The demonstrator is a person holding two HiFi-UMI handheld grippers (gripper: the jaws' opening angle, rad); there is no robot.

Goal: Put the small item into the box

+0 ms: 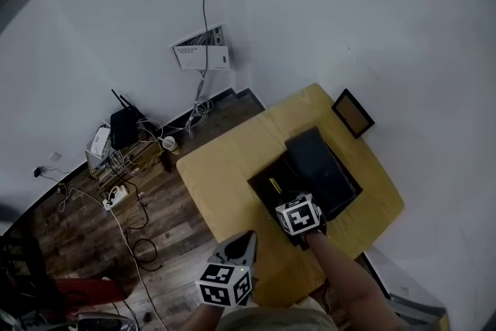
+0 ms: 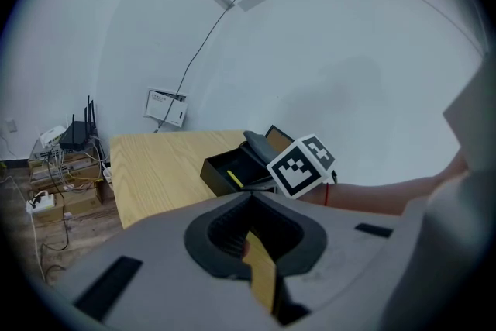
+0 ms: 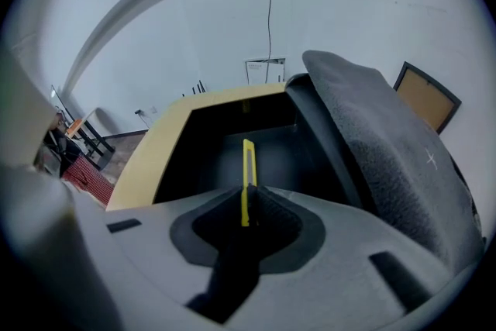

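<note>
Table (image 1: 221, 163): pale yellow wood grain, square-cut edges. In the head view one corner points to 12 o'clock and meets the white wall. The side from 9 to 11 o'clock is bare board. Dark plank floor (image 1: 85, 232) lies beyond the 9 o'clock edge, with a black router (image 1: 122, 124), a white power strip (image 1: 116, 196) and loose cables well apart from the table.

Box (image 1: 280, 173): black, rectangular, matt, sitting toward the 3 o'clock side of the table. It is open. Its lid (image 1: 318, 163) leans back on the 2 o'clock side and, in the right gripper view, shows a grey felt-like lining (image 3: 372, 151). A dark-framed tan panel (image 1: 353, 112) sits at 1 o'clock by the wall.

Right gripper (image 3: 246, 194): at the box's 5 o'clock edge, marker cube up, bare forearm (image 1: 349, 275) behind it. Its jaws are clamped on the near end of a thin, flat yellow strip (image 3: 248, 167). The strip reaches out toward 12 o'clock over the box's dark interior, inside its walls. Cannot tell whether the far end touches the box floor. Nothing else shows in the box.

Left gripper (image 2: 248, 198): at the table's 7 o'clock edge, well clear of the box. Its jaws meet at the tips with nothing between them. A tan sliver shows in the slit behind the tips, and I cannot tell what it is.
</note>
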